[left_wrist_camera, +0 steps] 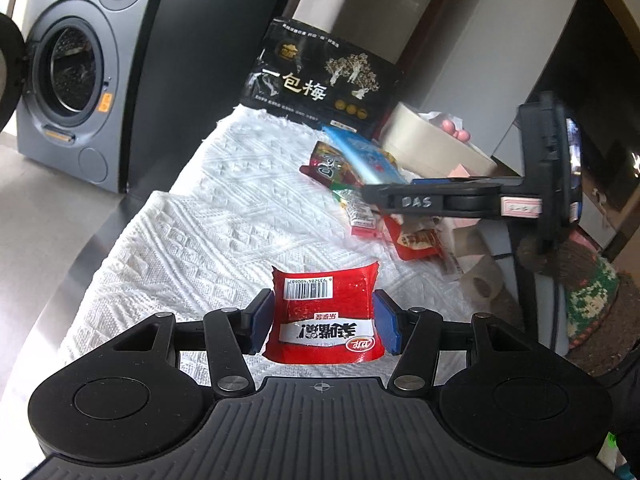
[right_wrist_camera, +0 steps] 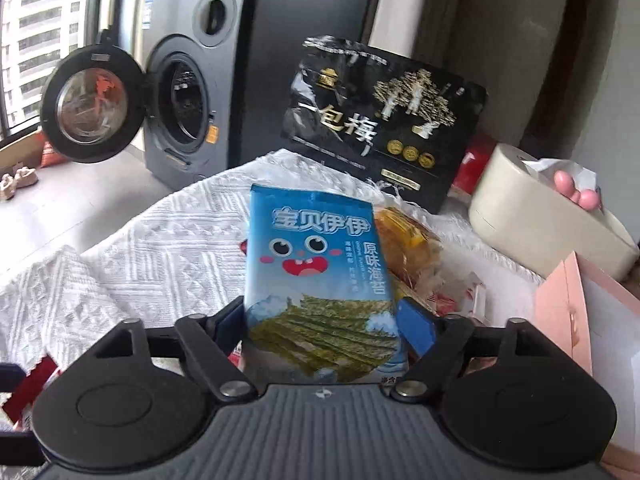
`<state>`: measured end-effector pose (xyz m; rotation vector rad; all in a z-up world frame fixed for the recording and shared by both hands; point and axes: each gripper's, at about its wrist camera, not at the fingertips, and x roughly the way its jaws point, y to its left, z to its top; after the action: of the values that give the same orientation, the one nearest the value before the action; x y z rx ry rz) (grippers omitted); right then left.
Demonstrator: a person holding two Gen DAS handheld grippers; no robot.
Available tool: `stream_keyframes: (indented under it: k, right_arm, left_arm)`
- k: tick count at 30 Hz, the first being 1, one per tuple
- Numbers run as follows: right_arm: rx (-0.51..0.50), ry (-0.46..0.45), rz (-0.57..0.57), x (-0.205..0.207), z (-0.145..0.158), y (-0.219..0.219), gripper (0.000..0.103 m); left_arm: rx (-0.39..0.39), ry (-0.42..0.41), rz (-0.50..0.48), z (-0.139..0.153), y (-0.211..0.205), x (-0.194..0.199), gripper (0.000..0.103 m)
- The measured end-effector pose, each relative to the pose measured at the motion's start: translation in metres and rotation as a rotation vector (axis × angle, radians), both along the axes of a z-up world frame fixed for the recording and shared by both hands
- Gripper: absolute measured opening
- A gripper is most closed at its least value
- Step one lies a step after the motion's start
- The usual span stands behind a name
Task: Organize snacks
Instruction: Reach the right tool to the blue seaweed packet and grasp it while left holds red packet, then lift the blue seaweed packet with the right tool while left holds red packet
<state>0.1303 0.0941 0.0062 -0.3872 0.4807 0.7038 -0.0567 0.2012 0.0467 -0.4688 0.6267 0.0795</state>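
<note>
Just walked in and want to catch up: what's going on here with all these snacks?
A person is sorting snacks with two handheld grippers. The left gripper is shut on a red snack packet; the right gripper is shut on a blue seaweed packet. More snacks lie piled on the white cloth.

We were in a home, in what looked like a laundry corner of a flat. A grey front-loading washing machine [right_wrist_camera: 188, 92] stood on the floor with its round door [right_wrist_camera: 90, 98] swung open, beside a window [right_wrist_camera: 36, 36] that looked out on apartment blocks. Close by, a table under a white woven cloth [left_wrist_camera: 224, 216] carried household odds: a cream tissue box [right_wrist_camera: 548, 220] near its far right corner and rolls of toilet paper [left_wrist_camera: 482, 280] off its right edge.
</note>
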Motion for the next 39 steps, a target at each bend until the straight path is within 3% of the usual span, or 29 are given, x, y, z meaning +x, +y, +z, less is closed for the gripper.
stream_keyframes:
  k: [1,8,13,15,16,17,19,26,33,39]
  right_arm:
    - [0.011,0.004,0.007,0.0,0.002,-0.003,0.059]
    - [0.043,0.041,0.041,-0.003,0.013,-0.032,0.034]
    - [0.069,0.046,0.046,-0.006,0.02,-0.06,0.032]
    - [0.097,0.078,0.156,-0.013,0.024,-0.072,0.035]
    - [0.114,0.092,0.217,-0.017,0.026,-0.078,0.047]
    - [0.12,0.084,0.241,-0.02,0.028,-0.082,0.066]
    - [0.11,0.022,0.246,-0.026,0.03,-0.085,0.076]
    - [0.015,-0.03,0.247,0.002,0.028,-0.062,0.076]
    - [-0.003,0.083,0.243,0.039,0.008,-0.039,0.076]
    - [-0.003,0.086,0.243,0.036,0.005,-0.039,0.08]
  left_arm:
    - [-0.001,0.001,-0.001,0.0,0.0,0.0,0.059]
    - [-0.003,0.002,-0.012,0.001,-0.002,0.001,0.059]
    - [-0.003,0.005,-0.025,0.0,-0.006,0.004,0.059]
    - [-0.003,0.006,-0.027,0.0,-0.006,0.004,0.059]
    - [-0.004,0.007,-0.026,-0.001,-0.006,0.004,0.059]
    - [-0.005,0.008,-0.026,-0.001,-0.006,0.005,0.059]
    - [-0.004,0.009,-0.027,-0.001,-0.007,0.006,0.059]
    - [-0.003,0.015,-0.035,-0.002,-0.008,0.008,0.059]
    - [-0.007,0.025,-0.037,-0.002,-0.007,0.01,0.061]
    - [-0.01,0.029,-0.035,-0.005,-0.007,0.013,0.063]
